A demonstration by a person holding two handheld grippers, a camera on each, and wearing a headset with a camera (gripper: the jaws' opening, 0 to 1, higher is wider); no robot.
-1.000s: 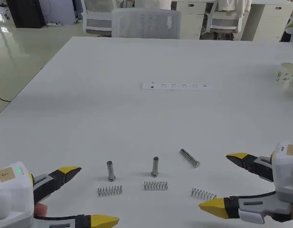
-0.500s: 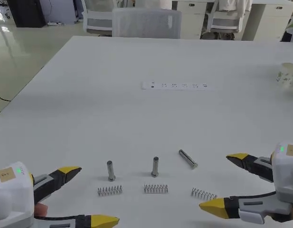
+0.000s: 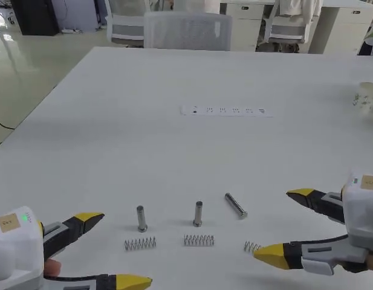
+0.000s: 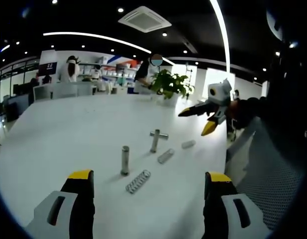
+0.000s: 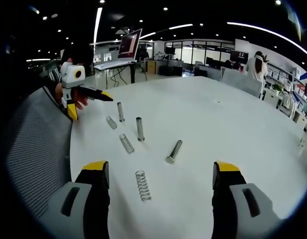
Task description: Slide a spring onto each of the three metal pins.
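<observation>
- Wide apart and empty: left claw [image 3: 113, 248], right claw [image 3: 282, 223].
- Right claw likely best pinched nearest spring [image 3: 251, 246] mid-coil, lightly.
- Tipped pin [image 3: 236, 205] probably needed steadying first.

Head view looks down; low gripper views face each other across the middle pin [image 3: 197, 214]

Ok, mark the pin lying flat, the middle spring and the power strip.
Pin lying flat [image 3: 236, 206]: head view, mid-shaft.
Middle spring [image 3: 199, 240]: head view, centre coils.
Power strip [image 3: 227, 110]: head view, middle.
</observation>
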